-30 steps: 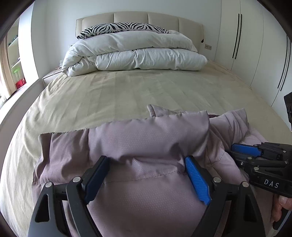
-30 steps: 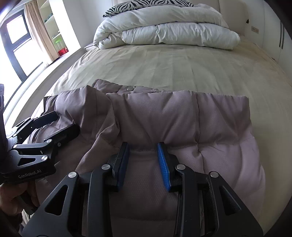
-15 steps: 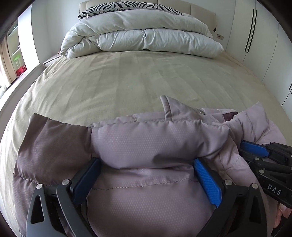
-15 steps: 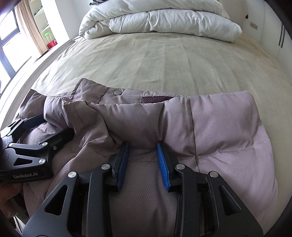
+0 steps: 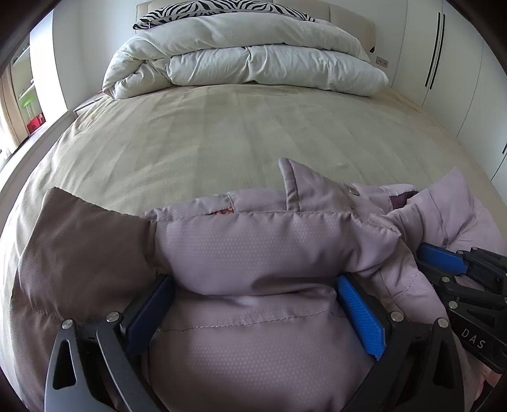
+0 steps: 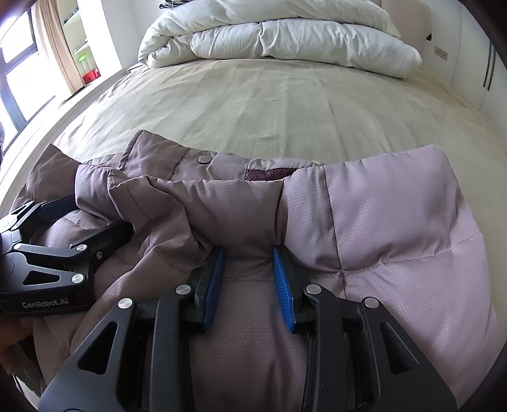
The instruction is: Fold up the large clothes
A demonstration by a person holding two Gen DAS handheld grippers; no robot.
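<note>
A puffy mauve jacket (image 5: 253, 247) lies across the near end of the bed, its upper part doubled over toward me, with a snap button and the dark lining showing at the collar. My left gripper (image 5: 253, 280) stands open wide, and the thick folded edge bulges loosely between its blue pads. In the right wrist view the left gripper (image 6: 101, 212) is at the far left on the jacket (image 6: 396, 222). My right gripper (image 6: 247, 252) is shut on a pinch of the folded edge. From the left wrist view the right gripper (image 5: 427, 263) shows at the right, low on the fabric.
The beige bed sheet (image 5: 237, 133) stretches ahead of the jacket. A rolled white duvet (image 5: 247, 60) and a zebra-print pillow (image 5: 221, 6) lie at the headboard. White wardrobe doors (image 5: 443, 47) stand on the right, and a window with a curtain (image 6: 19, 63) on the left.
Both grippers sank with the folded edge until it settled on the jacket. The left jaws spread wider. The right grip stayed the same.
</note>
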